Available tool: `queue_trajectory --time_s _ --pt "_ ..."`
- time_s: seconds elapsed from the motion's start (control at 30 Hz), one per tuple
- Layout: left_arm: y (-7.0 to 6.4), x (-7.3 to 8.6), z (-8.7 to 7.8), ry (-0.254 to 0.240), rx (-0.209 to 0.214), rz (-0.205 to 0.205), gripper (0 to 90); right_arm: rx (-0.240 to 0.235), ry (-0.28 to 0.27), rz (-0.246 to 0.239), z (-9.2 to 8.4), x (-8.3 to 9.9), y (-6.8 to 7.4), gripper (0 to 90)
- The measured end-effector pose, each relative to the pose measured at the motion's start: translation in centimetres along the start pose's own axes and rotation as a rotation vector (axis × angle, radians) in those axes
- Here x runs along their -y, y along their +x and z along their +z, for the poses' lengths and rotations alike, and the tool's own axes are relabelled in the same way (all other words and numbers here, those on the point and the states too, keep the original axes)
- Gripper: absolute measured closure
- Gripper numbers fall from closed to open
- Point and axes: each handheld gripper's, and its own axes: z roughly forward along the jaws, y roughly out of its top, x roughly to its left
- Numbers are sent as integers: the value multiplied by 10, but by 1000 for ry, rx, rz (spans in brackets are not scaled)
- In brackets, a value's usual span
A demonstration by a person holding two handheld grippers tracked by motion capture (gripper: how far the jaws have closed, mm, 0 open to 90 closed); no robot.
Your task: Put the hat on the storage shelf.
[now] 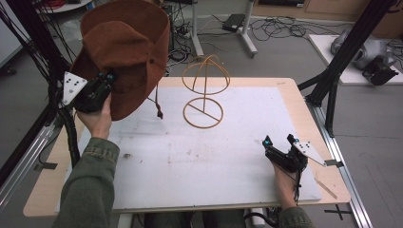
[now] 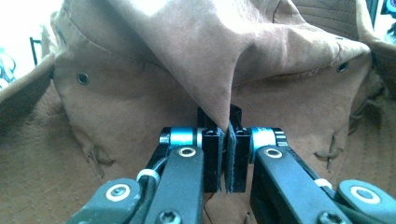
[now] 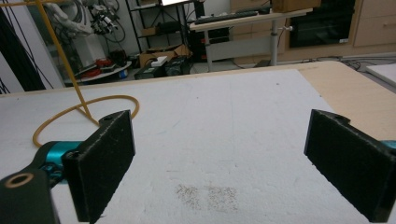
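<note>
Near the person, the right gripper (image 1: 278,142) rests wide open and empty on the white table (image 1: 228,171). Farther off, the left gripper (image 1: 105,80) pinches the brown hat (image 1: 126,52) by its brim, up high. The wire stand (image 1: 205,90) waits just to the hat's right, lower down.

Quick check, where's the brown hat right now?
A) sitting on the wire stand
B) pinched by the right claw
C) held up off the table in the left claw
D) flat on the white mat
C: the left claw is shut on a fold of the brown hat, held in the air left of the bare wire stand; the right claw is open over the white mat.
</note>
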Motion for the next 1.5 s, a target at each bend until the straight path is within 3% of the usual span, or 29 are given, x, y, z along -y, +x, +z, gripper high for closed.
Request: queue_trajectory --time_s 0.23,0.57,0.87,1.0,1.13,1.37,1.5 --pt "-20 -21 17 -31 69 20 870 0 -4 1 0 0 0 79" --pt "-64 -40 64 -31 190 38 870 -2 -9 5 0 -1 -1 79" --pt "-93 -49 97 -25 249 22 870 -9 -11 0 0 -2 0 79" --pt "-107 -53 112 -12 286 41 870 -10 -12 -3 0 -2 0 79" --pt "-117 -50 124 17 299 34 869 -13 -3 -7 0 -1 1 79" --pt "-133 -27 137 90 342 41 868 -18 -9 -14 0 -2 1 79" --pt "-132 -20 139 116 346 31 868 -19 -9 -13 0 -2 1 79"
